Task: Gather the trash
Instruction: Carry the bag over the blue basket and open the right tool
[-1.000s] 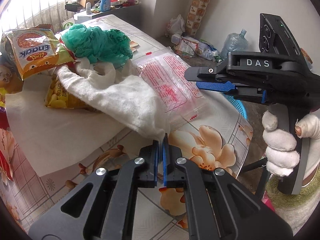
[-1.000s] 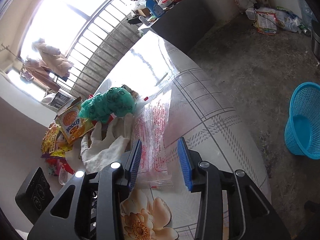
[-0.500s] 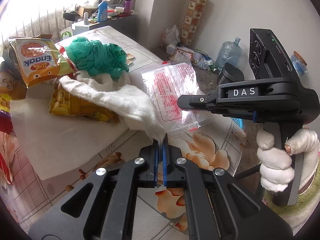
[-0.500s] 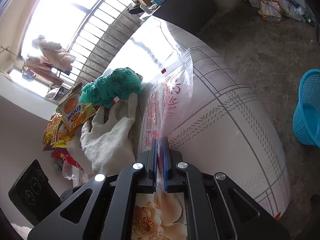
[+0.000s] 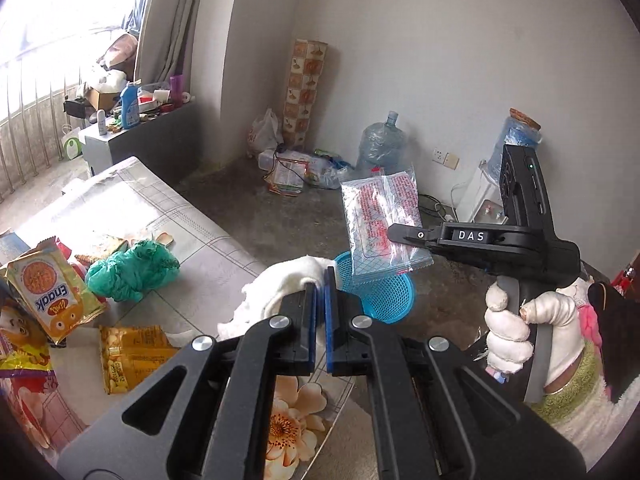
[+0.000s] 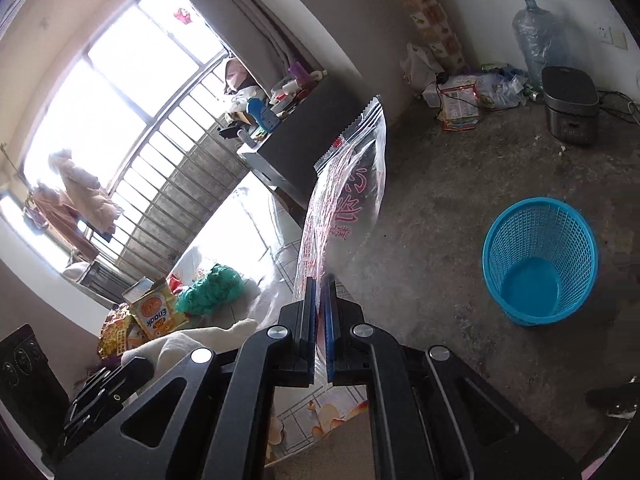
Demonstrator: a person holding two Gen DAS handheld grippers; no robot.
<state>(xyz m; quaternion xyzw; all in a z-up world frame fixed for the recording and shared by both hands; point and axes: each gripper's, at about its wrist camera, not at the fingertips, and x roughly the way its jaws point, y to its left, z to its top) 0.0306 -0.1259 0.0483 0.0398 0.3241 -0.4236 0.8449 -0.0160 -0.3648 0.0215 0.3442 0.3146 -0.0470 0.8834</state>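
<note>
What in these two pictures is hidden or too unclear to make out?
- Basket, left wrist view: its near side sits behind the cloth and the left gripper; the bag covers its far rim.
- Bag's red print, right wrist view: seen edge-on, unreadable.
- Cloth, right wrist view: partly behind the gripper body.
- Wrappers, left wrist view: cut off by the left edge.

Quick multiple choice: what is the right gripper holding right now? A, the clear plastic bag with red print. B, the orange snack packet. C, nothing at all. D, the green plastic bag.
A: the right gripper has its jaws shut on the bottom edge of the clear plastic bag with red print, which stands up from them in the air, off the table.
</note>
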